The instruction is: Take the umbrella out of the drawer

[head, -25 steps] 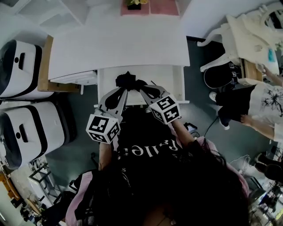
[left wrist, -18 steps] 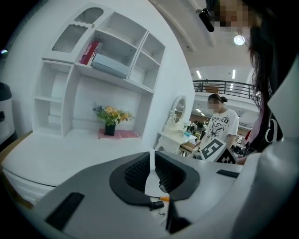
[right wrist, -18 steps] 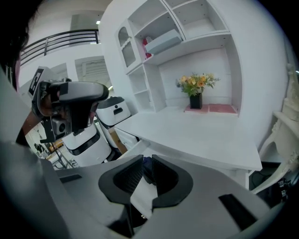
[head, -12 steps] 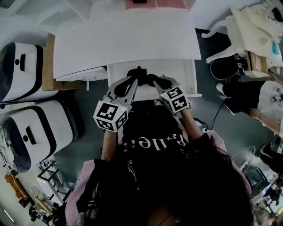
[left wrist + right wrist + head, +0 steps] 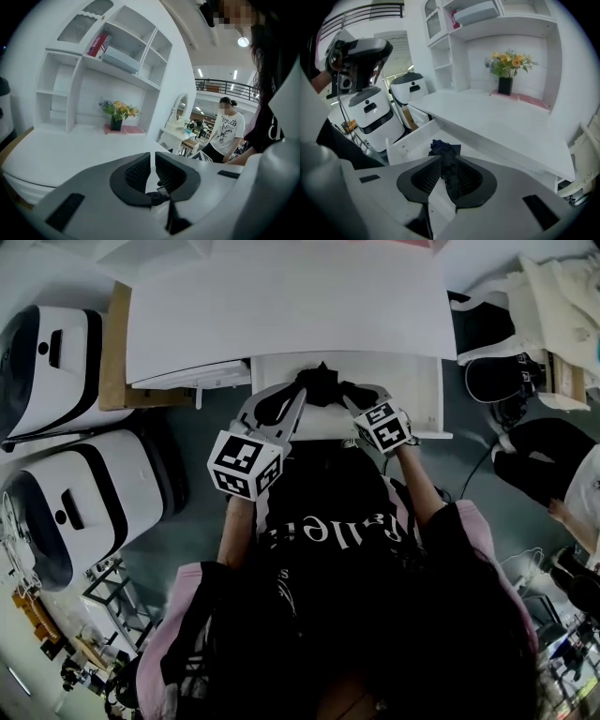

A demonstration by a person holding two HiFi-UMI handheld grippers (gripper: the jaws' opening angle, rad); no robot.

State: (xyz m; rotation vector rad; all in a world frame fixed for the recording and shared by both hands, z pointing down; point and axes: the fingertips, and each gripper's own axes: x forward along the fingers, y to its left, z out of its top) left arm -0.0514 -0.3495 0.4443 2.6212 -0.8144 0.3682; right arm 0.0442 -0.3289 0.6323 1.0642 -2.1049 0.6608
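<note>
A crumpled black umbrella (image 5: 319, 385) lies in the open white drawer (image 5: 427, 399) under the desk. My right gripper (image 5: 349, 399) reaches into the drawer from the front. In the right gripper view the umbrella's dark fabric (image 5: 444, 149) fills the gap between that gripper's (image 5: 446, 160) tips; its jaws are opening, and the pads still touch the cloth. My left gripper (image 5: 298, 397) points at the umbrella's left side. In the left gripper view that gripper (image 5: 153, 157) has its jaws almost together with nothing between them.
The white desk top (image 5: 281, 306) overhangs the drawer. A flower vase (image 5: 506, 77) stands on the desk at the back. Two white machines (image 5: 56, 362) (image 5: 84, 512) stand at the left, a white chair (image 5: 497, 371) at the right. A person (image 5: 227, 131) stands beyond the chair.
Both grippers have moved forward to the drawer. The right one has sunk lower with the umbrella cloth in its jaws.
</note>
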